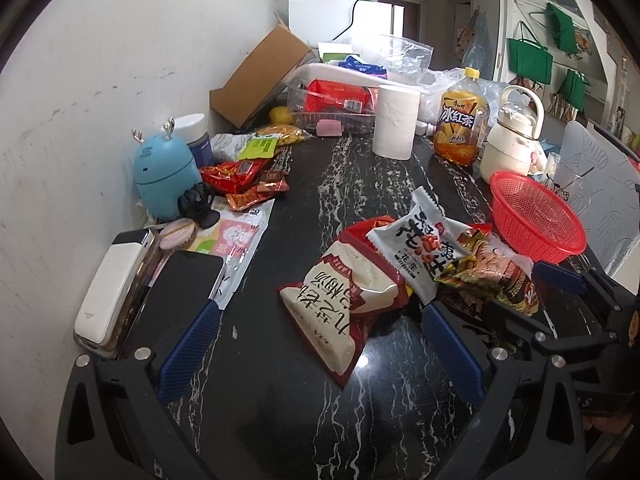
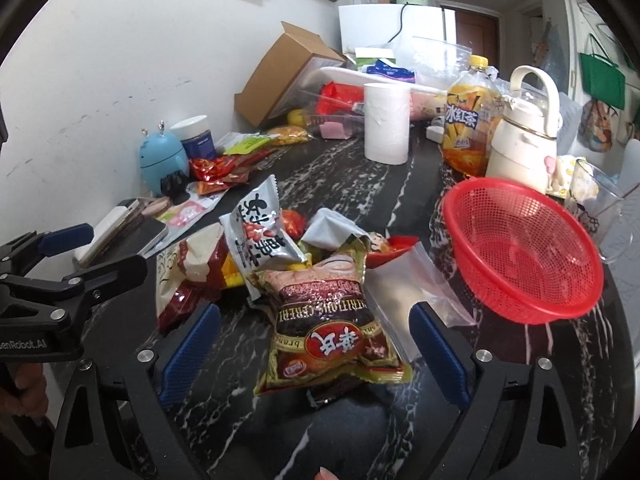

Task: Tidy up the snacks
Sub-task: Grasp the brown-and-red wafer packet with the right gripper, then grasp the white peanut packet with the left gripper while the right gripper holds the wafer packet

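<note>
Here the right gripper [image 2: 314,336] is hanging with jaws spread wide, and the cereal bag [image 2: 332,328] is lying directly between them, its long axis running away from the camera toward the basket's [image 2: 520,248] left side. The left gripper [image 1: 320,340], jaws also spread and holding nothing, is sitting farther left of the basket, facing the red-white bag [image 1: 340,304]. Judging by this, the right gripper is nearer the basket. The peanut pack [image 2: 260,232] is lying beyond.

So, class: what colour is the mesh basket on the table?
Red; the basket shows best in the right wrist view.
</note>
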Tool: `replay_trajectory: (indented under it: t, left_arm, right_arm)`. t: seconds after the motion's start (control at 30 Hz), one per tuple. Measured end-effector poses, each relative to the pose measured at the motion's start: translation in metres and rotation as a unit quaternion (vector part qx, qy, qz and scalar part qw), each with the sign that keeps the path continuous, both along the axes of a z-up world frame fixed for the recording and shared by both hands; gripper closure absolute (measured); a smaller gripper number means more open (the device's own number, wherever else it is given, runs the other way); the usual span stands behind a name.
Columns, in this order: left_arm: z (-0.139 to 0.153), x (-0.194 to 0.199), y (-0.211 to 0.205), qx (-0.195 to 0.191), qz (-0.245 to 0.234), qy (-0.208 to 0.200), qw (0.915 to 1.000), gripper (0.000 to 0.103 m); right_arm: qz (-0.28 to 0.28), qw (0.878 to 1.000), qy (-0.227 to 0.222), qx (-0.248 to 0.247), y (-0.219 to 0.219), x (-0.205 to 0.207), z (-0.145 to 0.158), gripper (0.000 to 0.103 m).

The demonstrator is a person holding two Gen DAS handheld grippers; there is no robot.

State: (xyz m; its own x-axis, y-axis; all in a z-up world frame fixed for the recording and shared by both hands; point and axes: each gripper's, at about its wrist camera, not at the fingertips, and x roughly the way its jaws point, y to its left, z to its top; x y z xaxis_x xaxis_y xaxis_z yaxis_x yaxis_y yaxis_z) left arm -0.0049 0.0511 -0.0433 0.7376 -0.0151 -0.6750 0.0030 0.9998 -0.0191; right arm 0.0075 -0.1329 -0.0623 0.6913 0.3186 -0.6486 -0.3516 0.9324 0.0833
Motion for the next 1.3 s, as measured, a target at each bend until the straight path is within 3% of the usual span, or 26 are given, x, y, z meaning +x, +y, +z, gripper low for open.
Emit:
replay_trajectory:
  t: [0.13, 0.2, 0.3, 0.77, 1.3]
  left_arm:
    - [-0.007, 0.002, 0.003, -0.005, 0.002, 0.01, 0.9999, 0.0]
    - [-0.01, 0.003, 0.003, -0.009, 0.0, 0.015, 0.9999, 0.0]
    - [-0.012, 0.003, 0.002, -0.012, -0.004, 0.018, 0.9998, 0.0]
    - [-0.004, 0.001, -0.021, -0.03, -0.044, 0.012, 0.9985, 0.0]
    - [-0.001, 0.028, -0.047, -0.044, -0.092, 0.013, 0.9947, 0.0]
  right_arm:
    - [0.004, 1.0, 0.016, 0.003, 0.0, 0.008, -0.008, 0.026]
    - [-0.001, 1.0, 0.017, -0.002, -0.001, 0.009, -0.01, 0.041]
    - [0.005, 1.0, 0.009, 0.013, -0.006, 0.006, -0.007, 0.056]
    - [-0.007, 0.999, -0.016, 0.042, -0.031, -0.024, 0.018, 0.059]
    - [-0.03, 0.998, -0.036, 0.044, -0.054, -0.022, 0.035, 0.059]
